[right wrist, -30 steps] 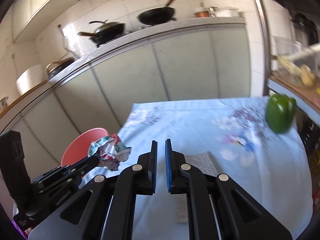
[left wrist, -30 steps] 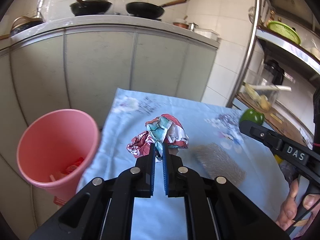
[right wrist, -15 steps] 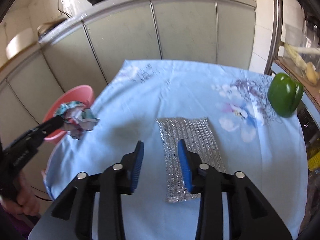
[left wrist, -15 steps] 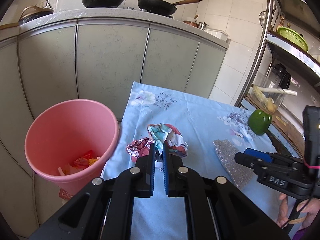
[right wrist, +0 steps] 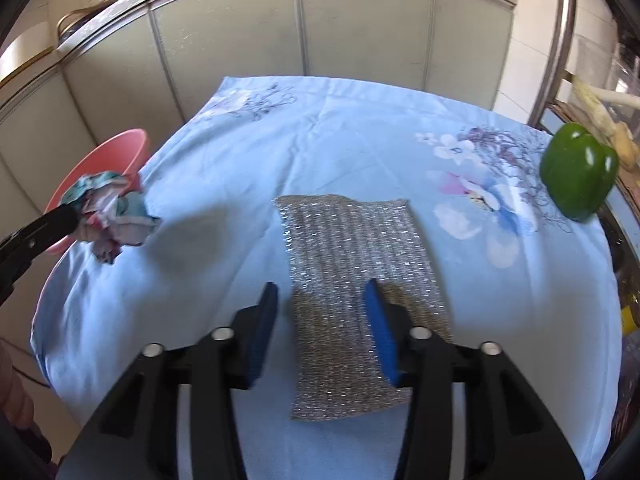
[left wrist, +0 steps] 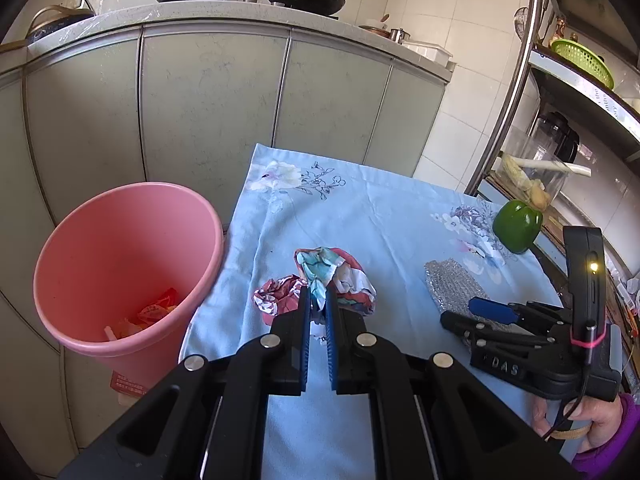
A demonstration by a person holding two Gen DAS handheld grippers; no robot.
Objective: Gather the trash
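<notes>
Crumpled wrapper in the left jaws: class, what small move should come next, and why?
Probably carry the crumpled wrapper leftward until it hangs over the pink bin, then open. The left gripper is shut on it above the blue tablecloth, not over the bin's mouth, so releasing now would likely drop it on the cloth.

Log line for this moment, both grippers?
left gripper: shut on crumpled wrapper | right gripper: open over silver scouring pad | pink bin: beside table, trash inside
</notes>
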